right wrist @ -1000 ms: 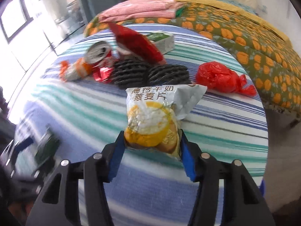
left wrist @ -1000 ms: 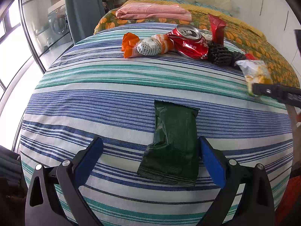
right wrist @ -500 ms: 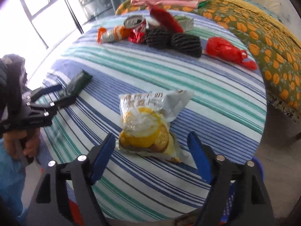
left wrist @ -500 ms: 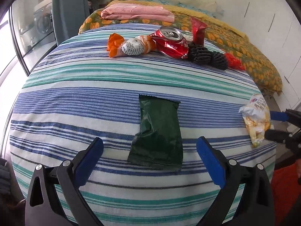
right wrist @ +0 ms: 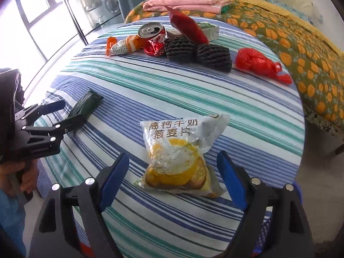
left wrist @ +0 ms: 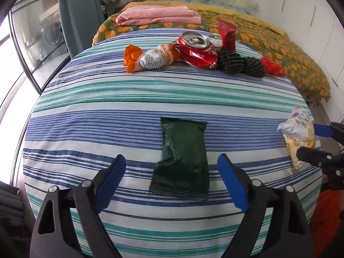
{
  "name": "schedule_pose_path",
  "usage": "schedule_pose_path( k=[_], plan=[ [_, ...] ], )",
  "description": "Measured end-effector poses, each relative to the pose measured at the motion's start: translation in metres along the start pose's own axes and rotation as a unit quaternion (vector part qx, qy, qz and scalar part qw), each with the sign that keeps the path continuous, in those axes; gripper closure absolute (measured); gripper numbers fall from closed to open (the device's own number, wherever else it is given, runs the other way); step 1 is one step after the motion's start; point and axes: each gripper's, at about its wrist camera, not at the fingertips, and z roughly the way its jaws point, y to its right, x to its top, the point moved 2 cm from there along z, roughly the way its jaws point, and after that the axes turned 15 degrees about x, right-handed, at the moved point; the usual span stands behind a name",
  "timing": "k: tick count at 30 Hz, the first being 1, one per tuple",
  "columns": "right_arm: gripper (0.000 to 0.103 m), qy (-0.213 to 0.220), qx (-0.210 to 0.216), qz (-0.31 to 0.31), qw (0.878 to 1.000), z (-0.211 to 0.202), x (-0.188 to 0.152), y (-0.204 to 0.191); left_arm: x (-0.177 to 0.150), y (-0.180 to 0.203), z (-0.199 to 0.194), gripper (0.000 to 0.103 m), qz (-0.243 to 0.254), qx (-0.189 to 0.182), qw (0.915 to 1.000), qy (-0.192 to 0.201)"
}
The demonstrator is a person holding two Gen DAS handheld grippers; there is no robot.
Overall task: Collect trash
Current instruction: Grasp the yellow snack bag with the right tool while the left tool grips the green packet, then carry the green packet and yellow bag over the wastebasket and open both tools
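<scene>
On the round striped-cloth surface [left wrist: 86,99], both claws are closing on trash: left claw [left wrist: 172,178] straddles the flat dark green foil packet [left wrist: 182,157], right claw [right wrist: 173,178] the yellow-and-white oat-flake bag [right wrist: 178,157]. Neither pad touches yet. Next, pinch, then lift; remaining litter waits at twelve o'clock.

On the desk [right wrist: 247,111]: one crushed red can [right wrist: 153,34], two black mesh scrubbers [right wrist: 180,47], one red plastic bag [right wrist: 255,63], one carton [right wrist: 209,30], four snack wrappers [right wrist: 172,154].

Daylight poured through the big window [right wrist: 38,19] at left; a bed [left wrist: 279,49] with an orange-flowered cover sat beyond the striped bench [left wrist: 129,111].
</scene>
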Motion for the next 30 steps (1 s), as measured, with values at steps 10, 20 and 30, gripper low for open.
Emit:
schedule_pose_path(
  k=[10, 20, 30],
  plan=[
    [0.061, 0.039, 0.034, 0.024, 0.998, -0.02, -0.006, 0.01, 0.001, 0.025, -0.006, 0.067, 0.046, 0.013, 0.9988, 0.009],
    [0.061, 0.113, 0.113, 0.104, 0.982, -0.09, -0.031, 0.067, 0.018, 0.084, -0.058, 0.07, 0.029, -0.087, 0.9951, 0.038],
    [0.061, 0.122, -0.002, 0.203, 0.971, -0.153, -0.111, 0.2, 0.014, 0.24, -0.116, 0.07, 0.09, -0.227, 0.9693, 0.033]
  ],
)
